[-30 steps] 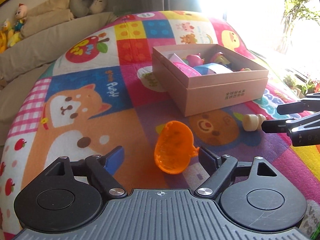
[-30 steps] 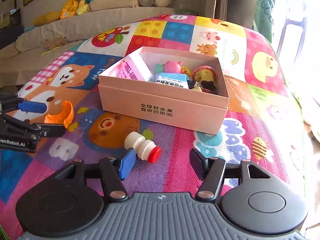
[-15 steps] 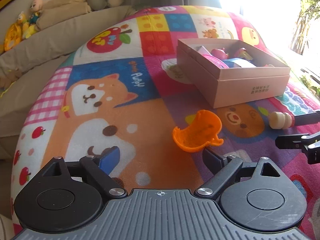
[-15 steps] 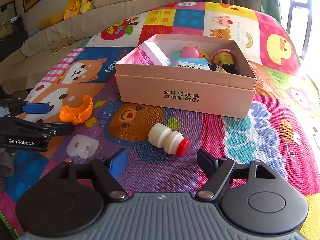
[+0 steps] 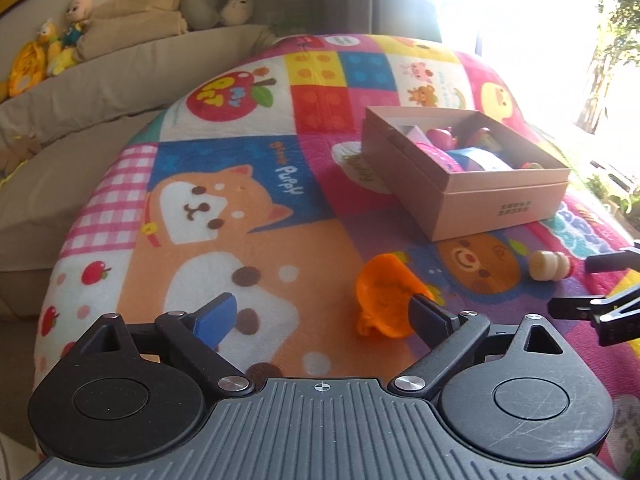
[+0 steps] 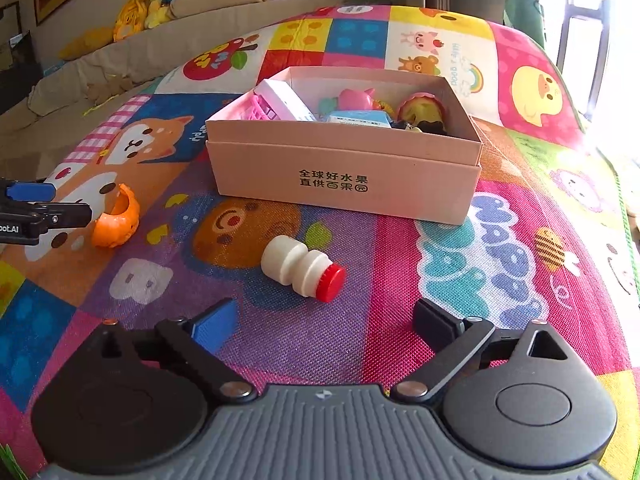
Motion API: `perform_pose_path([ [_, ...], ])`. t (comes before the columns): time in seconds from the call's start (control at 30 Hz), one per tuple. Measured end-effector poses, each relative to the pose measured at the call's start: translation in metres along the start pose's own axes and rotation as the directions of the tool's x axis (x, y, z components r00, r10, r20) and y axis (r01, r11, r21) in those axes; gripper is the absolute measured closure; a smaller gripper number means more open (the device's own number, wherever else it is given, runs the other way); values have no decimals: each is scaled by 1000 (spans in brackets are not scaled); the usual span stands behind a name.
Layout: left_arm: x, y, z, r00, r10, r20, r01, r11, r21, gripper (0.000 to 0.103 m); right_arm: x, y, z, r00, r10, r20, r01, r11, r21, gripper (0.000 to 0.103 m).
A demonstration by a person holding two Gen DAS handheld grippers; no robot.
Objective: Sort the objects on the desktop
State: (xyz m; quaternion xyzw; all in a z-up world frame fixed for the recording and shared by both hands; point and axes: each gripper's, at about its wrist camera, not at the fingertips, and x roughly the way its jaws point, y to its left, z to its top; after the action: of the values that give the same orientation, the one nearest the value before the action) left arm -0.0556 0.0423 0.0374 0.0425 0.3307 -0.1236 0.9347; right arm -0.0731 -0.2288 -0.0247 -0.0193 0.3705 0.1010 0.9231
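An orange plastic shell (image 5: 380, 300) lies on the patchwork blanket, just ahead of my left gripper's (image 5: 322, 316) black right-hand finger and apart from the pads. The left jaws are opening with nothing between them. A small white bottle with a red cap (image 6: 300, 268) lies on its side beyond the tips of my right gripper (image 6: 326, 324). Its jaws are opening too and hold nothing. Further back stands the pink cardboard box (image 6: 344, 176) with several toys inside. The same box (image 5: 500, 208), the bottle (image 5: 550, 268) and the right gripper (image 5: 588, 286) show in the left wrist view.
The colourful cartoon blanket (image 6: 500, 264) covers a rounded surface that drops off at the sides. A beige sofa (image 5: 100, 80) with plush toys runs along the back left. Bright windows are on the right. The left gripper (image 6: 56, 202) enters the right wrist view beside the orange shell (image 6: 116, 220).
Both grippers have widened their jaws and pulled back a little. The orange shell and the bottle now rest on the blanket farther from the pads. The left view has swung leftward.
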Motion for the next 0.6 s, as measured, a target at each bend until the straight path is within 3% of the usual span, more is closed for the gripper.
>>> perform_pose_path([
  [0.2, 16, -37, 2, 996, -88, -4, 88, 988, 127, 6, 0, 0, -1, 1000, 0, 0, 0, 1000, -1, 7],
  [0.43, 44, -36, 3, 996, -75, -39, 78, 994, 79, 7, 0, 1, 0, 1000, -5, 4, 5, 1000, 2, 6],
  [0.6, 52, -31, 4, 994, -93, -52, 95, 995, 29, 30, -1, 0, 1, 1000, -6, 11, 6, 1000, 0, 7],
])
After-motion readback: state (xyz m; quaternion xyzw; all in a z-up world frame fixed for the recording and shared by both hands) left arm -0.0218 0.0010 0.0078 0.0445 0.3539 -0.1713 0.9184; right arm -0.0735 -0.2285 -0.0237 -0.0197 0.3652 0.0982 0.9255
